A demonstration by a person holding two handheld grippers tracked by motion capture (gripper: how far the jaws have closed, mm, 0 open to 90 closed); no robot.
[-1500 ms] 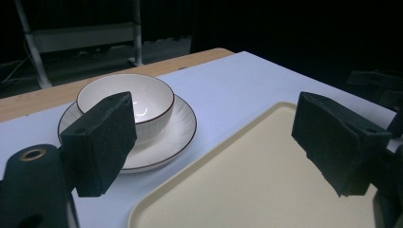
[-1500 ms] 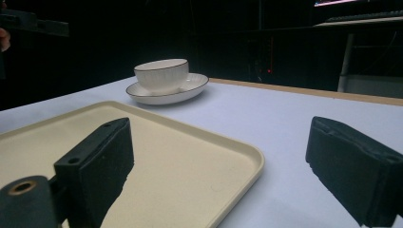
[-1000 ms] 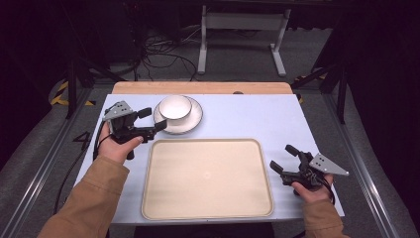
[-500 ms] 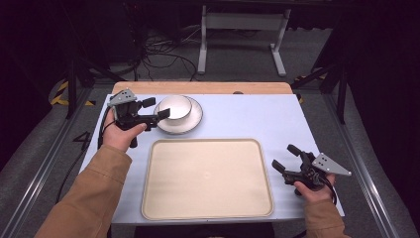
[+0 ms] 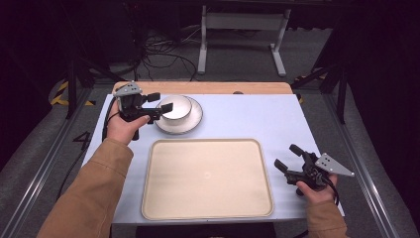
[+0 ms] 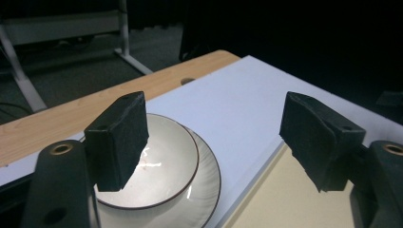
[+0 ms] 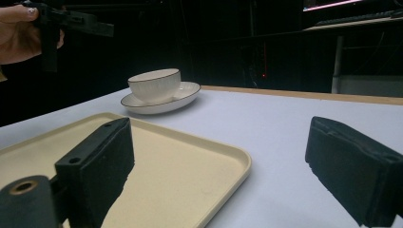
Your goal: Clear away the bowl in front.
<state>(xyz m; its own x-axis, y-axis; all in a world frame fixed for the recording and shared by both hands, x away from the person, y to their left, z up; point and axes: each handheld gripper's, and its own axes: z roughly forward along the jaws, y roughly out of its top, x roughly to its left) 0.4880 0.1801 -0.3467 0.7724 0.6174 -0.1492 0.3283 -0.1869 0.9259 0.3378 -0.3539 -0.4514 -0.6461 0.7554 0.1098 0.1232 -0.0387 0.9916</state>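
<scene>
Pale blue surface (image 5: 237, 119), far left: round white glazed saucer (image 5: 190, 125) carrying white ribbed ceramic bowl (image 5: 176, 106). Likely rigid, slick, breakable; pinch bowl rim. Left hand-held gripper (image 5: 160, 102) closing, unclenched, straddling rim. Right hand-held gripper (image 5: 287, 157) released, empty.

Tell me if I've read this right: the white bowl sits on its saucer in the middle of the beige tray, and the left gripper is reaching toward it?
Not quite. The bowl does sit on its saucer, but both stand on the table beyond the tray, not on it; the high view shows this. The left gripper is indeed at the bowl, jaws closing but not yet pressing it.
</scene>
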